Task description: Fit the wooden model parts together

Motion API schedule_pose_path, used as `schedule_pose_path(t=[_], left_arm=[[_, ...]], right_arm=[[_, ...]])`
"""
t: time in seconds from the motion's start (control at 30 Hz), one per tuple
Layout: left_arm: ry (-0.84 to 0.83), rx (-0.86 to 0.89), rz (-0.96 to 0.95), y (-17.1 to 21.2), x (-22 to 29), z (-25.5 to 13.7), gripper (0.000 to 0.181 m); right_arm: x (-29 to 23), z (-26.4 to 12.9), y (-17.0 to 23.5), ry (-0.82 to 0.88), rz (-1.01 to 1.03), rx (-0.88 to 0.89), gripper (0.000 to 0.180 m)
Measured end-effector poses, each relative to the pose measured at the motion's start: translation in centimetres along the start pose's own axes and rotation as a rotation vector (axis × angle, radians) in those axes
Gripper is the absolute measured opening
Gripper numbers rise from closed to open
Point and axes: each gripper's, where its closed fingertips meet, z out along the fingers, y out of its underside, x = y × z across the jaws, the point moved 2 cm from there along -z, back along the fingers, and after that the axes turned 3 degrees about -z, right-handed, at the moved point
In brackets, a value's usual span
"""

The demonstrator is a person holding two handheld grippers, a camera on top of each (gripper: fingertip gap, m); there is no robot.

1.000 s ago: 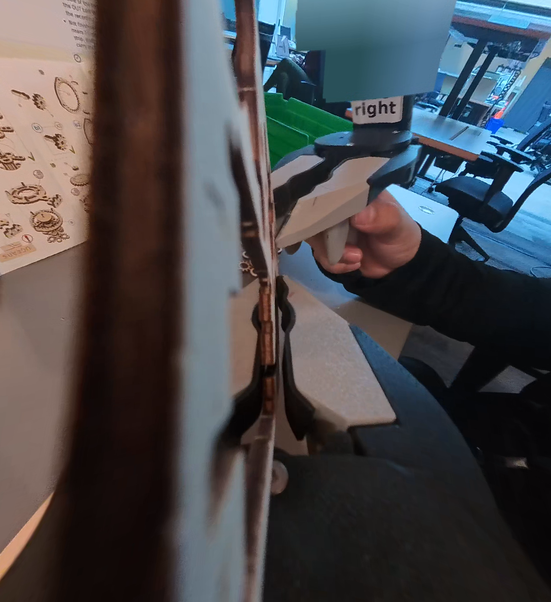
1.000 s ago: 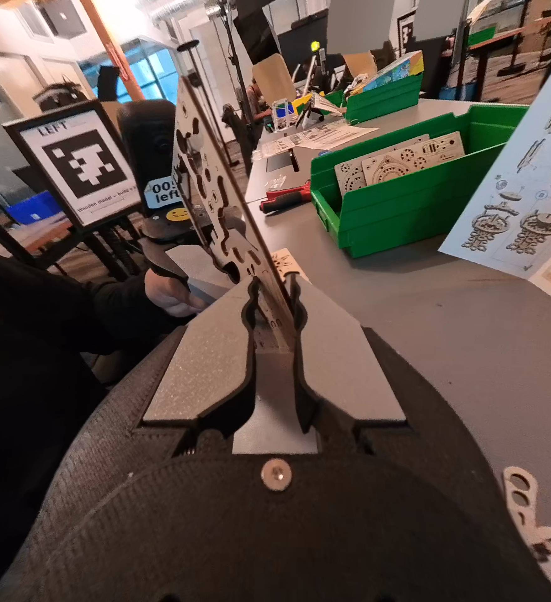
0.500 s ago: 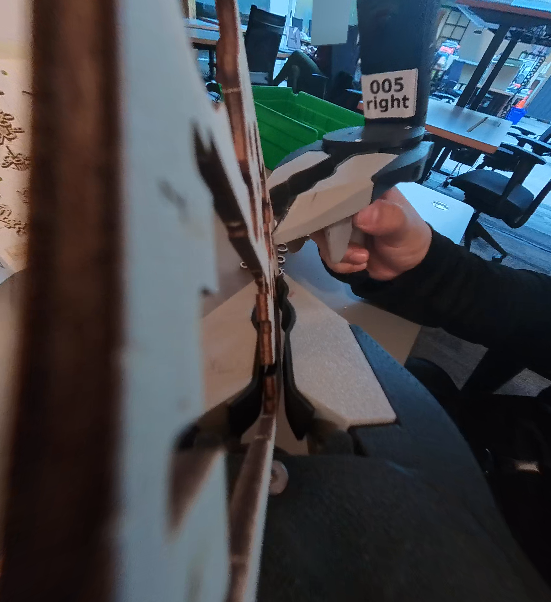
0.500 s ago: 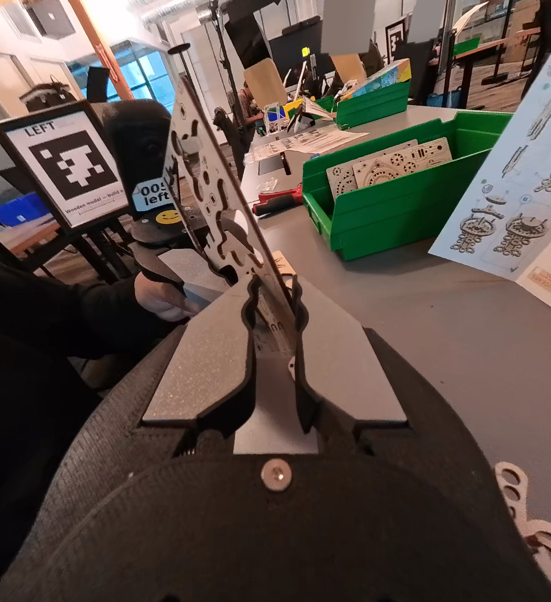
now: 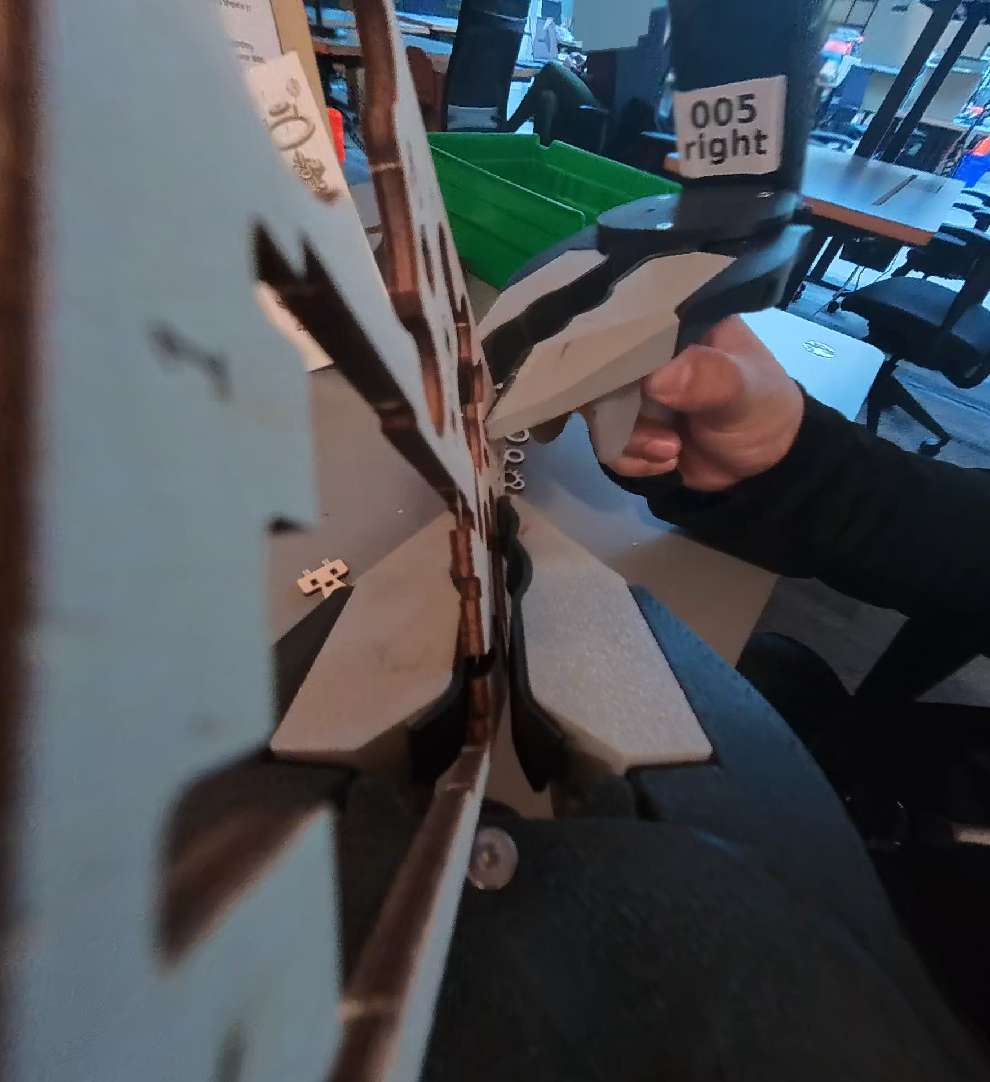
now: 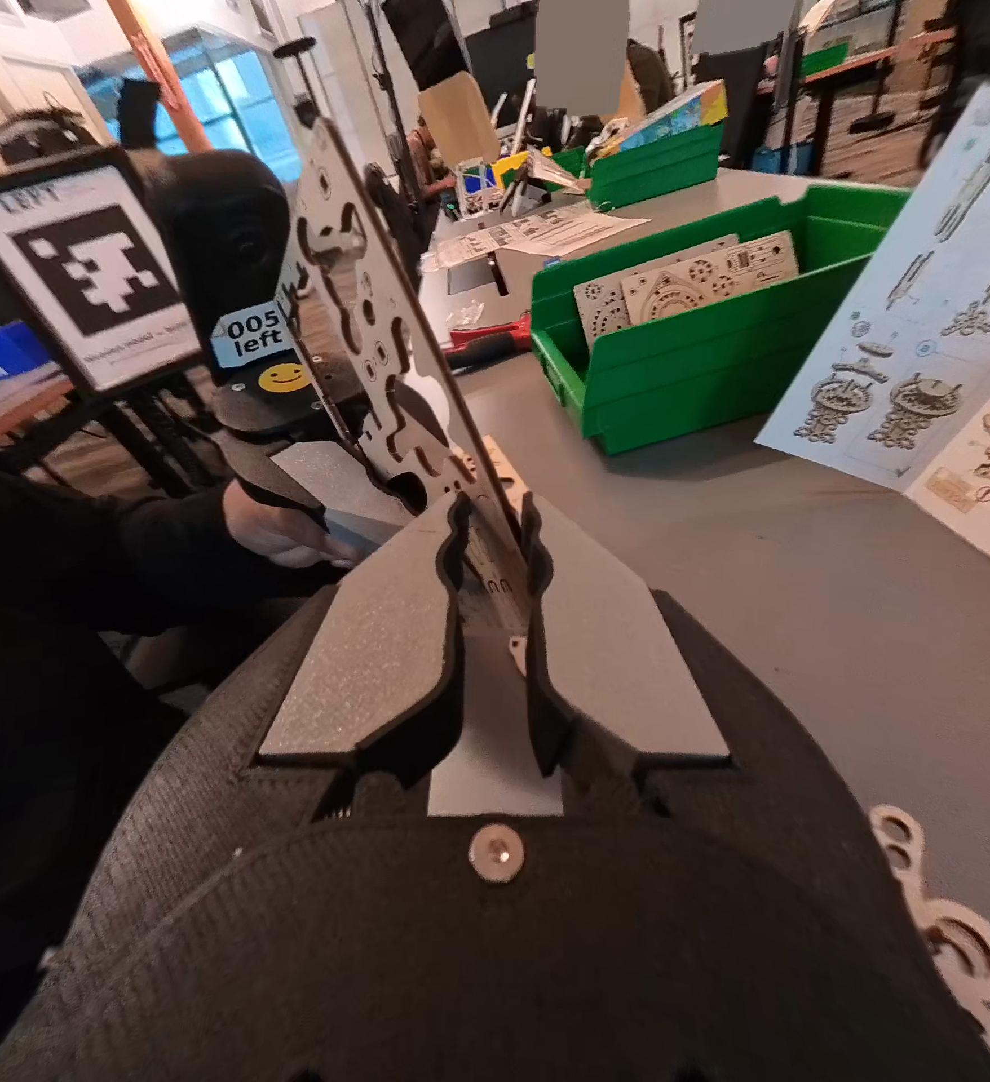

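My left gripper [image 5: 490,562] is clamped on the edge of a laser-cut wooden sheet [image 6: 364,328], and my right gripper [image 6: 492,527] is pinched onto the same sheet from the opposite side, fingers nearly together with the board between them. The sheet stands on edge above the grey table [image 6: 774,585], its long axis rising away from my right gripper and leaning up to the left; close to the left camera it blurs, so I can't read its near end. Ahead and right of my right gripper sits a green bin [image 6: 686,375] holding more wooden sheets [image 6: 686,287] upright. An instruction sheet [image 6: 949,328] is propped further right.
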Motion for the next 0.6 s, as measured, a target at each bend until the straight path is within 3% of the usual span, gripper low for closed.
schedule_pose_path(t=[0.17, 0.6], left_arm=[[-0.091, -0.032, 0.067, 0.37, -0.46, 0.38, 0.002], [-0.074, -0.022, 0.038, 0.62, -0.70, 0.56, 0.002]], right_arm=[[0.34, -0.04, 0.12, 0.115, -0.070, -0.033, 0.015], [0.48, 0.34, 0.22, 0.323, -0.321, -0.094, 0.015]])
